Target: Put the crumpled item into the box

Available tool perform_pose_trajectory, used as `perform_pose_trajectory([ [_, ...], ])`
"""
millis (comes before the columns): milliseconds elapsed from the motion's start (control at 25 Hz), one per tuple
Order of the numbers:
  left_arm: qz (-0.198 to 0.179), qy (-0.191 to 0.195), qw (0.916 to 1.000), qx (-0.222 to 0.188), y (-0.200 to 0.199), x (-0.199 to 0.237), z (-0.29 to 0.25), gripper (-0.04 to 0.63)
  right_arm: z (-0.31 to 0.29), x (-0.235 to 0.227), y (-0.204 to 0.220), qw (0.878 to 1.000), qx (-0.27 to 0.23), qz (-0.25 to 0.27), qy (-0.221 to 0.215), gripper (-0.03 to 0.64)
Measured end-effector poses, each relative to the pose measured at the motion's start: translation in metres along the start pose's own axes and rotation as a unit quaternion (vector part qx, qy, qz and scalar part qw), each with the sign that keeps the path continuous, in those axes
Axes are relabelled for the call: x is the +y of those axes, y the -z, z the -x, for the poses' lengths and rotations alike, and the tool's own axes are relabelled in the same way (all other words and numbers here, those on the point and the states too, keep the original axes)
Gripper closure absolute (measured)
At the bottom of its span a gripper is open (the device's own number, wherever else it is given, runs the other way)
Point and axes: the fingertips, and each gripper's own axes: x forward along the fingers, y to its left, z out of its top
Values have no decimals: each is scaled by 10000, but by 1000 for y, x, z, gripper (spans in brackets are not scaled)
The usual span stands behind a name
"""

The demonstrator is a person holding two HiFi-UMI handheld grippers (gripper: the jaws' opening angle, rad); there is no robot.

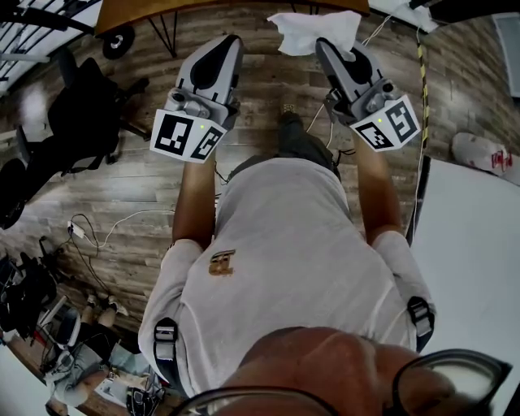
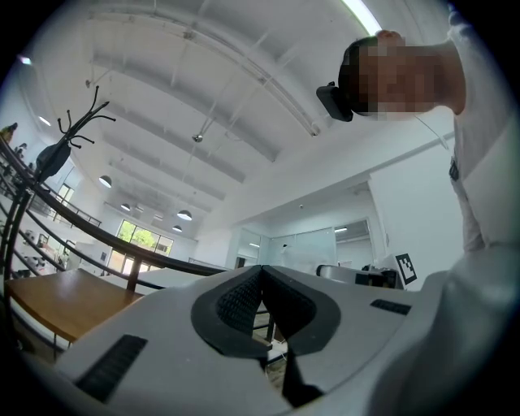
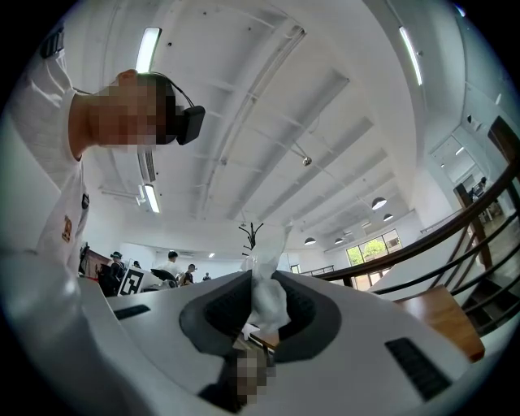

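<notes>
Two grippers: the left gripper [image 1: 229, 41] and the right gripper [image 1: 327, 45]. One crumpled paper [image 1: 313, 31] near one wooden table [image 1: 162, 11]. One black chair [image 1: 81, 114] left of that table.

Wooden table [image 1: 203, 10] mostly beyond top edge

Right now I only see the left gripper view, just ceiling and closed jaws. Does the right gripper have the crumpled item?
Observer: Yes, the right gripper is shut on the crumpled white item.
Operator: Where is it relative to the left one?
Observer: In the head view they are side by side, held out in front of the person, with the left gripper at the left.
Operator: Any box nearby?
Observer: None in any view; the head view shows wood floor below the grippers.
</notes>
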Motion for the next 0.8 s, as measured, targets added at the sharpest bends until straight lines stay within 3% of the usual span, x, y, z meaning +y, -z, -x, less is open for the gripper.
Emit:
perform_pose_trajectory([
  [160,-44,-81,10000,28,4,24,-33,575,-22,-38,-1,10000,3,10,-58,546],
  [400,-123,-211,9996,119,22,59,-120,575,-48,-136,-2,9999,68,-60,-126,546],
  [600,-262,-312,9990,162,35,73,-147,575,-54,-170,7,9997,93,-132,-169,546],
  [800,-359,-469,9978,291,47,105,-228,575,-82,-251,5,9991,302,-153,-267,546],
])
